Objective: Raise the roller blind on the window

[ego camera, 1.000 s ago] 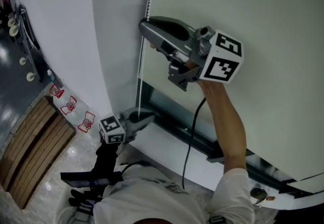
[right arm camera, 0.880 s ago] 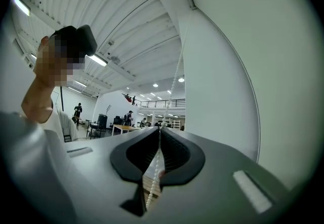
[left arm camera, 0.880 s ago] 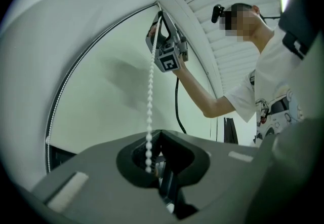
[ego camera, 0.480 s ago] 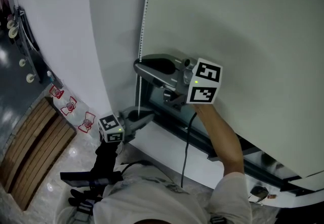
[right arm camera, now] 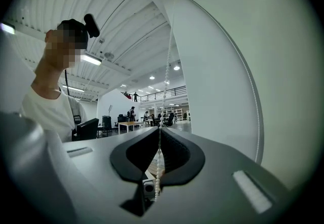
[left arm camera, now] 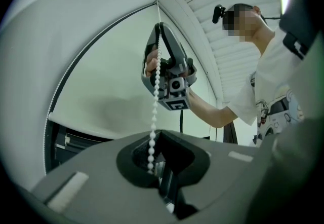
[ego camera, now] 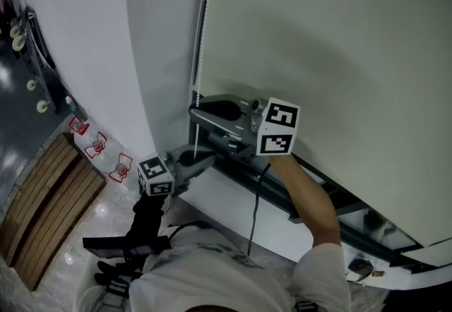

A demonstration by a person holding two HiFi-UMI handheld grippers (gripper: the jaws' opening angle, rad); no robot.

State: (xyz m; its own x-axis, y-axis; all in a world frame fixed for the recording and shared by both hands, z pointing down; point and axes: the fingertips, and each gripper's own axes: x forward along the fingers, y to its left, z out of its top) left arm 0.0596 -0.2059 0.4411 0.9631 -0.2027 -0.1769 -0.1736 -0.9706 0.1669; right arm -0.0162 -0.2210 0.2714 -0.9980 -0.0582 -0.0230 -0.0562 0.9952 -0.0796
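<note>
The pale green roller blind [ego camera: 339,56] covers most of the window, and its white bead chain [ego camera: 203,14] hangs down its left edge. My right gripper [ego camera: 195,111] points at the chain and is shut on it; in the right gripper view the chain [right arm camera: 167,66] runs straight into the closed seam of that gripper [right arm camera: 160,127]. Just below it, my left gripper [ego camera: 208,159] stays by the sill. In the left gripper view the chain [left arm camera: 156,86] drops into that gripper [left arm camera: 158,134], whose tips meet on it, and the right gripper [left arm camera: 159,28] shows higher up.
A dark window frame [ego camera: 282,190] and a white sill [ego camera: 233,212] lie under the blind. A white wall [ego camera: 92,42] stands to the left. On the floor are wooden slats [ego camera: 42,212] and red-and-white items [ego camera: 99,148]. A black cable [ego camera: 256,212] hangs from the right gripper.
My right gripper has come down with the bead chain, from well above the sill to just above the left gripper. The left gripper has stayed where it was.
</note>
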